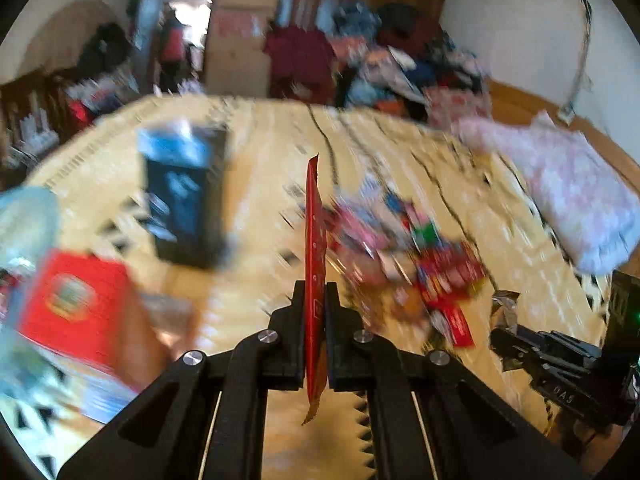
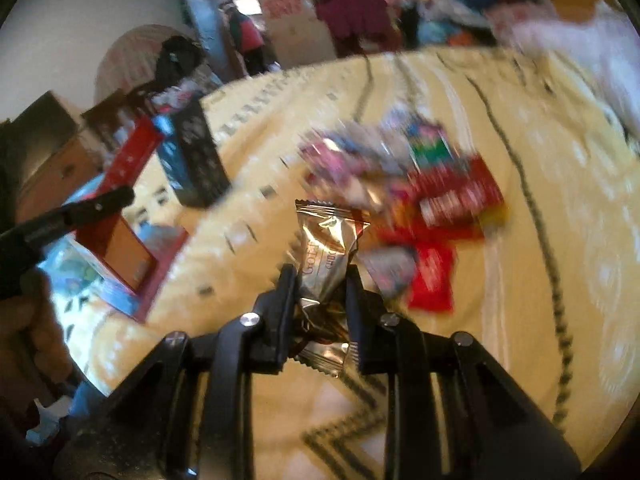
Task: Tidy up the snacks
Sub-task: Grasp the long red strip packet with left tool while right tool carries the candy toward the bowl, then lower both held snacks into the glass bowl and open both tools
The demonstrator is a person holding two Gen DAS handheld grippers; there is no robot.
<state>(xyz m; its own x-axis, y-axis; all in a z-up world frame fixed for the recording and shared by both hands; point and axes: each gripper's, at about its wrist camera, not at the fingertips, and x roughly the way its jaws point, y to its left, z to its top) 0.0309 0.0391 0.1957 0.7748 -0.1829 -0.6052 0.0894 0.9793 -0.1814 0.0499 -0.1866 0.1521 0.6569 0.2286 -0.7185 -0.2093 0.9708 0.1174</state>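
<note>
The left gripper is clamped on a flat red packet, which stands edge-on between the closed pads and sticks out well past the tips. The right gripper is clamped on a bronze foil-wrapped snack, squeezed between its pads with the crimped ends showing above and below. Both are held clear above a cream bedspread with dark zigzag lines. A blurred pile of snacks lies on it ahead, a dark box and a red box to the left. Heaped clothes fill the room behind.
</note>
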